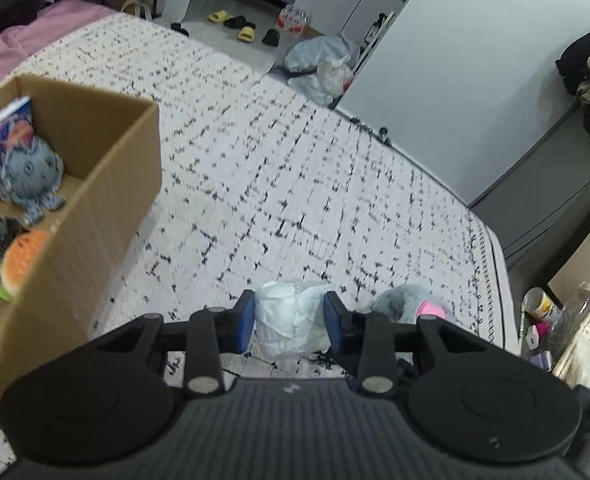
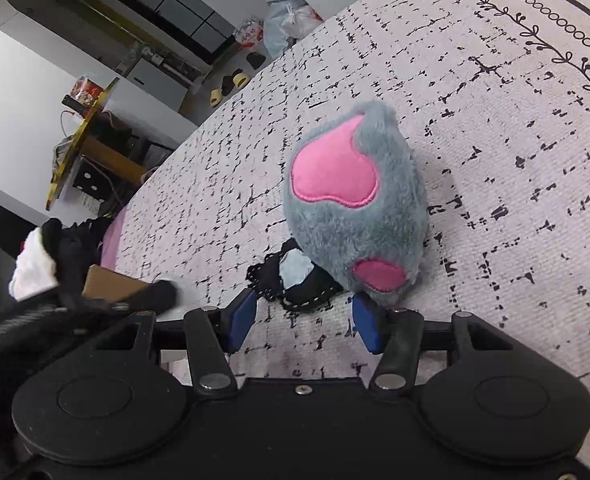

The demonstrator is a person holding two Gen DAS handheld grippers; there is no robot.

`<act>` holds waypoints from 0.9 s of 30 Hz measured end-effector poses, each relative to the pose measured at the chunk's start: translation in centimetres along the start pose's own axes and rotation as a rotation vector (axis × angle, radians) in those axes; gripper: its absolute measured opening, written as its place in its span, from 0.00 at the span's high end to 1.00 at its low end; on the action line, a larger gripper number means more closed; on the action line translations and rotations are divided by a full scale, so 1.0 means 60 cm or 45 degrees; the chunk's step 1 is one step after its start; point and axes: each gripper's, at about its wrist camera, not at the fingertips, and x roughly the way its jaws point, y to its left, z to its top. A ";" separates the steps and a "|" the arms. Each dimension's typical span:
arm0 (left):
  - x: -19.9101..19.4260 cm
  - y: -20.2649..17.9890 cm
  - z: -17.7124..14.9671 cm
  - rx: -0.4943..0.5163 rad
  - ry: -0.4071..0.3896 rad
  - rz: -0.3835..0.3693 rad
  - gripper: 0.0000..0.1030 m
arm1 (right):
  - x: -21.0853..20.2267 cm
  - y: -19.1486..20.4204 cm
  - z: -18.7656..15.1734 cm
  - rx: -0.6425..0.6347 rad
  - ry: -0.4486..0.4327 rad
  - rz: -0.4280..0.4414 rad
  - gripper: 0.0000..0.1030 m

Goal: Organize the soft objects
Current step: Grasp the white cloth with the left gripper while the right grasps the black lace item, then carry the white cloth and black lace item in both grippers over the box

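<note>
My left gripper [image 1: 288, 322] is shut on a white soft bundle in clear plastic [image 1: 289, 320], held just over the patterned bed cover [image 1: 295, 168]. A cardboard box [image 1: 107, 184] stands to its left, holding a blue octopus plush [image 1: 33, 176], a booklet [image 1: 5, 140] and an orange burger plush [image 1: 23, 258]. A grey plush with pink patches [image 2: 355, 208] lies on the bed; its edge also shows in the left wrist view [image 1: 407, 304]. My right gripper [image 2: 303, 320] is open just before this plush, over a small black and grey cloth item [image 2: 299, 280].
The bed edge runs along the right, with a cluttered bedside surface [image 1: 551, 320] beyond it. Plastic bags [image 1: 323, 64] and slippers [image 1: 239, 26] lie on the floor past the bed. A pink blanket [image 1: 35, 28] lies at the far left.
</note>
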 end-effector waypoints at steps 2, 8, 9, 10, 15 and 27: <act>-0.009 0.001 0.005 0.000 -0.015 -0.009 0.66 | 0.009 0.000 -0.002 0.018 -0.022 -0.007 0.47; -0.039 0.010 0.015 -0.004 -0.050 -0.023 0.66 | 0.038 0.017 -0.009 -0.043 -0.104 -0.037 0.47; -0.043 0.012 0.017 -0.005 -0.053 -0.024 0.66 | 0.045 0.021 -0.010 -0.056 -0.112 -0.046 0.47; -0.048 0.014 0.018 -0.006 -0.055 -0.025 0.66 | 0.052 0.026 -0.010 -0.078 -0.121 -0.064 0.47; -0.077 0.032 0.029 -0.005 -0.079 -0.008 0.66 | 0.058 0.051 -0.013 -0.163 -0.103 -0.147 0.72; -0.157 0.087 0.066 -0.028 -0.180 0.078 0.66 | 0.026 0.097 -0.019 -0.232 -0.086 -0.036 0.81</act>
